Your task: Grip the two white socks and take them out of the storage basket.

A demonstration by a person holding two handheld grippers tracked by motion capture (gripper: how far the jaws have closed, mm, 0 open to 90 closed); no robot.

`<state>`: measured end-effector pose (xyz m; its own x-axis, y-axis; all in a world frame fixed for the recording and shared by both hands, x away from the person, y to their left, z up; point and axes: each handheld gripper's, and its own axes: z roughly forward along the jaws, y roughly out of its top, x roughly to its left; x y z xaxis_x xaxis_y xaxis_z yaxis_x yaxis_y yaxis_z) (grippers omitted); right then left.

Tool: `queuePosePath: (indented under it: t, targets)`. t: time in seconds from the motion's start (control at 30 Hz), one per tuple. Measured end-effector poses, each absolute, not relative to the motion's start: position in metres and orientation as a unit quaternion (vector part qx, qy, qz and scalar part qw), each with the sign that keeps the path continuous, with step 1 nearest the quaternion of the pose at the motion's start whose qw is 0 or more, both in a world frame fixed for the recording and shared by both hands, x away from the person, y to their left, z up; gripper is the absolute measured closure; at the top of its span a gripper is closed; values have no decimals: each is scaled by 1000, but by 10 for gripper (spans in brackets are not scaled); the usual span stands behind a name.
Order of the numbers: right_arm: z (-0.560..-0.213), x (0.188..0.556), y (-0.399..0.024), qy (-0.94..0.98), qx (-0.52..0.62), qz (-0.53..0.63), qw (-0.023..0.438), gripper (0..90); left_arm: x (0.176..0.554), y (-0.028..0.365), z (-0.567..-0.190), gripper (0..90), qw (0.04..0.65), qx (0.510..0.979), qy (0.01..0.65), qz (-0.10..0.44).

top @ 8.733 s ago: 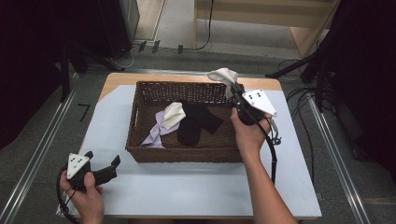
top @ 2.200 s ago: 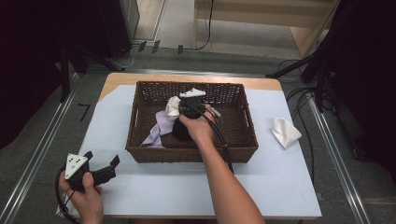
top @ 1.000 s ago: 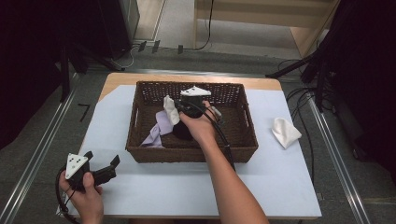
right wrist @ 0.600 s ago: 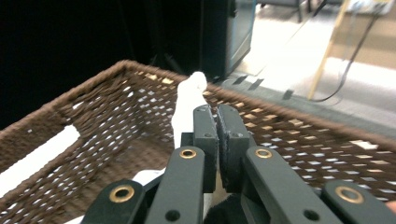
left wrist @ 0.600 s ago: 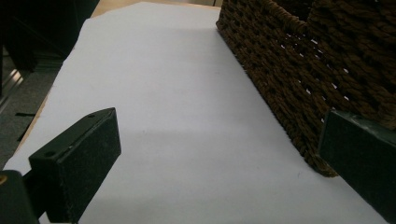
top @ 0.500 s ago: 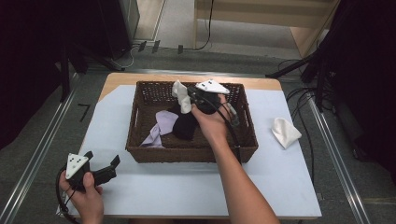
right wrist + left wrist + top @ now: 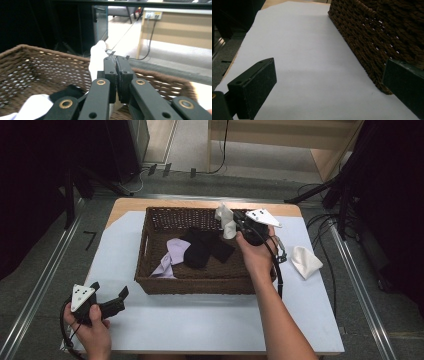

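Note:
A brown wicker basket point(image 7: 150, 245) stands mid-table and holds a lilac cloth point(image 7: 172, 254) and black socks point(image 7: 202, 247). My right gripper point(image 7: 231, 222) hangs over the basket's back right part, shut on a white sock point(image 7: 225, 220) that dangles from it. In the right gripper view the two jaws press together with the white sock point(image 7: 97, 60) pinched between them, above the basket point(image 7: 37, 67). My left gripper point(image 7: 107, 295) rests open on the table at the front left; in its own view the jaws stand wide apart beside the basket wall point(image 7: 372, 37), nothing between them.
Another white sock point(image 7: 304, 261) lies on the white table cover point(image 7: 200, 320) to the right of the basket. A wooden bench point(image 7: 280, 135) stands beyond the table. Cables run over the floor at the right.
My right gripper has lifted the white sock out of the basket's middle and carried it to the right and toward the back rim. The left gripper has stayed where it was.

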<state>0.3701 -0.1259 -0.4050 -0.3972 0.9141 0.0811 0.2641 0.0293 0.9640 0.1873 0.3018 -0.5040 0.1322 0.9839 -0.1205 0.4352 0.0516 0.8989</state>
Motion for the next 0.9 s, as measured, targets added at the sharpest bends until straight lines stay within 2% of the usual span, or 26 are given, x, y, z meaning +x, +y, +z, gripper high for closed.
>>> queuePosePath:
  t: [0.43, 0.9]
  targets:
    - [-401, 362, -169, 598, 447, 548, 377, 881, 187, 301, -504, 3, 436, 614, 578, 315]
    - [-390, 355, -221, 555, 459, 547, 425, 882, 187, 301, -504, 3, 435, 616, 577, 316]
